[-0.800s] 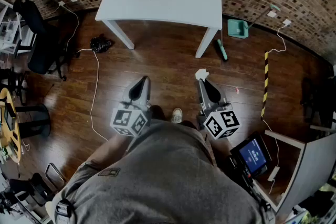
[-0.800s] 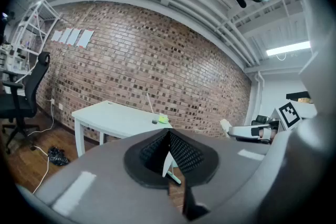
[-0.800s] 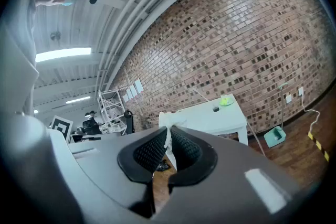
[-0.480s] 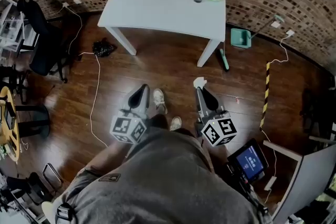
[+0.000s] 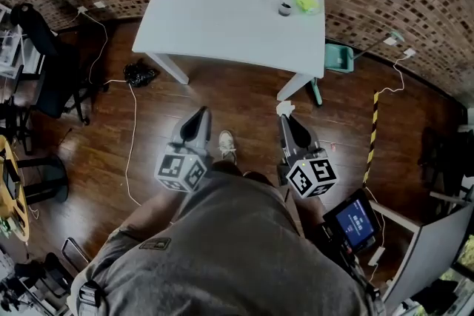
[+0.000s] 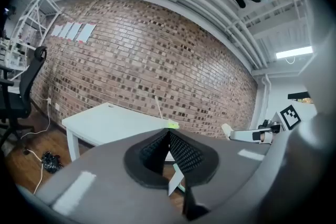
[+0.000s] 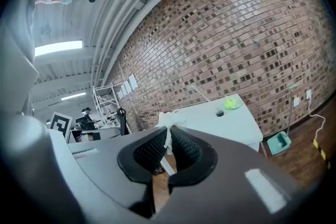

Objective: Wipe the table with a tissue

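The head view looks down from high up at the big white table (image 5: pixel 222 11), and both gripper views look across from low down at that same table, not close

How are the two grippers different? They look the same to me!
The right gripper pinches a white tissue in its fingers; the left gripper pinches nothing. The right gripper is just in front of the table's right leg; the left gripper faces the gap between the legs. Both are shut, and both are over the floor, short of the table.
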`<state>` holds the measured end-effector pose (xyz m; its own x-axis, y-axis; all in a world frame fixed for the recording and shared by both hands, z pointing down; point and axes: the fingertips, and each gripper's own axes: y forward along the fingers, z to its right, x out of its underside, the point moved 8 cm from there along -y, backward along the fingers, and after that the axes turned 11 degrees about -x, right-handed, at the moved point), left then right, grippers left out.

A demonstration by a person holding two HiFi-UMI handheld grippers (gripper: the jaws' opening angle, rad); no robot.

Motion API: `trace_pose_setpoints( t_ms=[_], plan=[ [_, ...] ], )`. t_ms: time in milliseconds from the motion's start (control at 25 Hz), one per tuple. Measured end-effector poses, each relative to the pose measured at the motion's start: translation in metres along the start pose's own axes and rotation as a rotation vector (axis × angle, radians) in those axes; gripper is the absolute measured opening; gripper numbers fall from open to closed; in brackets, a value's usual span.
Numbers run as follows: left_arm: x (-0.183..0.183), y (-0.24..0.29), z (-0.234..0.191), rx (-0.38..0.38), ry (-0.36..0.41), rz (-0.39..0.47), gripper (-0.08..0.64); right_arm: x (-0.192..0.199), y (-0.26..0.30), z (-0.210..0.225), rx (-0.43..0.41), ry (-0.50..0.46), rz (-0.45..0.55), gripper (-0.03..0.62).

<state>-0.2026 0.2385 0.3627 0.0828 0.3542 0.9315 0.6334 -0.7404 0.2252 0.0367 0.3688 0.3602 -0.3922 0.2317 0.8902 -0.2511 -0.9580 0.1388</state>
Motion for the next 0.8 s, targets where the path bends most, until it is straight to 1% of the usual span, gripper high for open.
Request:
trace_pose_setpoints(
  t_ms=[280, 440, 680, 800],
  plan=[
    [-0.021, 0.061, -0.038, 0.028, -0.005, -0.011, 0.002, -0.022, 0.067, 0.016, 0.023, -0.024, -0.013, 0.032],
    [-0.028, 0.087, -0.051, 0.024, -0.014, -0.022, 0.002, -0.032, 0.093, 0.027, 0.029, -0.032, -0.024, 0.032],
    [-0.031, 0.122, -0.046, -0.006, -0.012, -0.033, 0.002, -0.047, 0.118, 0.060, 0.002, -0.028, -0.037, 0.032],
    [-0.031, 0.147, -0.039, -0.046, -0.009, -0.033, 0.002, -0.054, 0.132, 0.088, -0.025, -0.015, -0.051, 0.032]
  ],
)
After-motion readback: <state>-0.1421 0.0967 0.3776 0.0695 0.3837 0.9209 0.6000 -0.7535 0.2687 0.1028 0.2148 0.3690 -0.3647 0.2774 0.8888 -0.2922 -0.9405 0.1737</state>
